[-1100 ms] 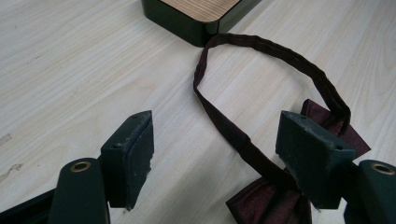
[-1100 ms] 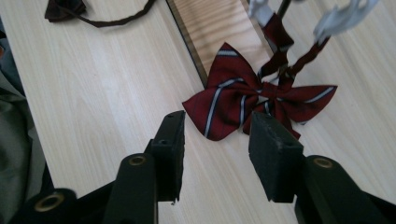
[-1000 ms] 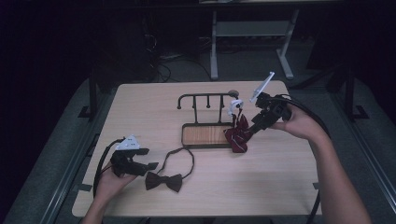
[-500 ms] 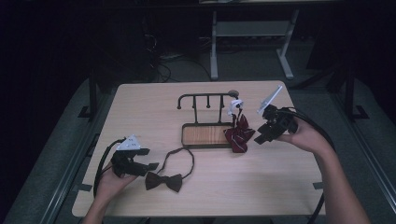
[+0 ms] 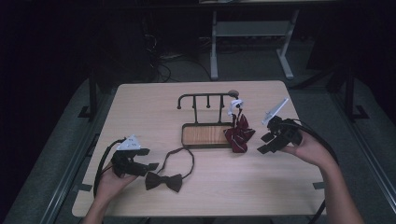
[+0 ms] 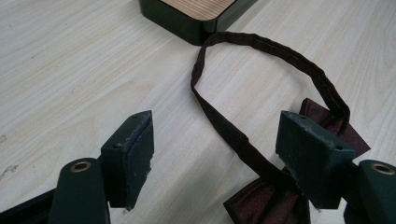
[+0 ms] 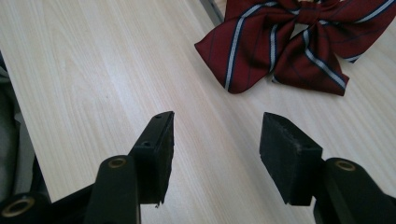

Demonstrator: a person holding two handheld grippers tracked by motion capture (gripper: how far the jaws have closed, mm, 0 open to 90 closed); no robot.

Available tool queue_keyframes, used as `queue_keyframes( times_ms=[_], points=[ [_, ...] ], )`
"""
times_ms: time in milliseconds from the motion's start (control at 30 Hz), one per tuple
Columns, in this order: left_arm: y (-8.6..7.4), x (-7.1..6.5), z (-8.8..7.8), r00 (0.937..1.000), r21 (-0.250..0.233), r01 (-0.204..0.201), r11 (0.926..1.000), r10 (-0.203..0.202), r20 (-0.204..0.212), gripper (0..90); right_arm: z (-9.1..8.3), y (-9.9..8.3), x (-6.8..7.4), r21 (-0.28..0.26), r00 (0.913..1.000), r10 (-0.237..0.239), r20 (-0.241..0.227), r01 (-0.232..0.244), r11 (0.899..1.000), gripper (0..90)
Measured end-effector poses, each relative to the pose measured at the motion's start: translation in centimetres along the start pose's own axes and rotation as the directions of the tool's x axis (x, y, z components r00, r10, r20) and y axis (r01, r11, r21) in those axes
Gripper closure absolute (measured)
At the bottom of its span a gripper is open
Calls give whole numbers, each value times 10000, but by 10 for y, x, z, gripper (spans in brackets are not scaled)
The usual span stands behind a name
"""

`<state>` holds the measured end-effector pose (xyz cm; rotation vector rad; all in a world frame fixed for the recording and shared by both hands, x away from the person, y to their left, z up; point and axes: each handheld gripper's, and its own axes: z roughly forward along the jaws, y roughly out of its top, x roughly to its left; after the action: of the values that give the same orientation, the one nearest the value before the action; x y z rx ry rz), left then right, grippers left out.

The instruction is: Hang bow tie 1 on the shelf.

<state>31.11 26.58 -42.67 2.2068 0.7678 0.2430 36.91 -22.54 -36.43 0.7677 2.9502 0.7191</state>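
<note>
The striped bow tie point(image 5: 239, 134) hangs at the rack's point(image 5: 205, 135) right end. The right gripper point(image 5: 268, 142), jaws just opening and empty, should withdraw cleanly. The left gripper point(image 5: 145, 164), open beside the dark bow tie point(image 5: 163, 181) near the front edge, should pinch its knot.

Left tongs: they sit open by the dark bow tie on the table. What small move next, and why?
Probably ease the left tongs forward and close on the dark bow tie's strap. They are open, the strap lies loose between them on the table, nothing gripped, and the right tongs have let go of the striped bow tie.
</note>
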Motion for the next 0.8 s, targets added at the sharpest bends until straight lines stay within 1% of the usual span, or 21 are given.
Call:
queue_keyframes(
  times_ms=[133,233,333,400,467,633,667,767,800],
  points=[
    [0,0,0,10000,-5,2,10000,-2,-1,278,3,-5,4,-8,10000,41,32,-41,10000,434],
    [0,1,0,10000,66,-99,9999,99,-2,278,5,-9,6,-80,10000,29,44,-29,10000,427],
    [0,0,0,10000,117,-58,9999,58,25,278,7,-14,8,-90,9999,112,104,-112,9999,419],
    [0,0,0,10000,129,-60,9999,60,31,278,8,-17,9,-212,9999,137,56,-136,9997,419],
    [0,0,0,10000,126,-46,9999,45,36,278,10,-20,9,-215,9999,118,49,-117,9997,416],
    [0,0,1,10000,150,-48,9999,47,53,278,13,-25,12,-301,9998,189,45,-188,9994,405],
    [0,-1,2,10000,99,46,9999,-46,61,278,13,-26,13,-330,9998,161,87,-158,9993,402],
    [0,-1,2,10000,179,-32,9998,30,85,278,14,-29,16,-370,9998,170,39,-169,9992,400],
    [0,-1,2,10000,139,32,9999,-33,91,278,14,-29,17,-359,9998,184,77,-181,9992,397]
  ],
)
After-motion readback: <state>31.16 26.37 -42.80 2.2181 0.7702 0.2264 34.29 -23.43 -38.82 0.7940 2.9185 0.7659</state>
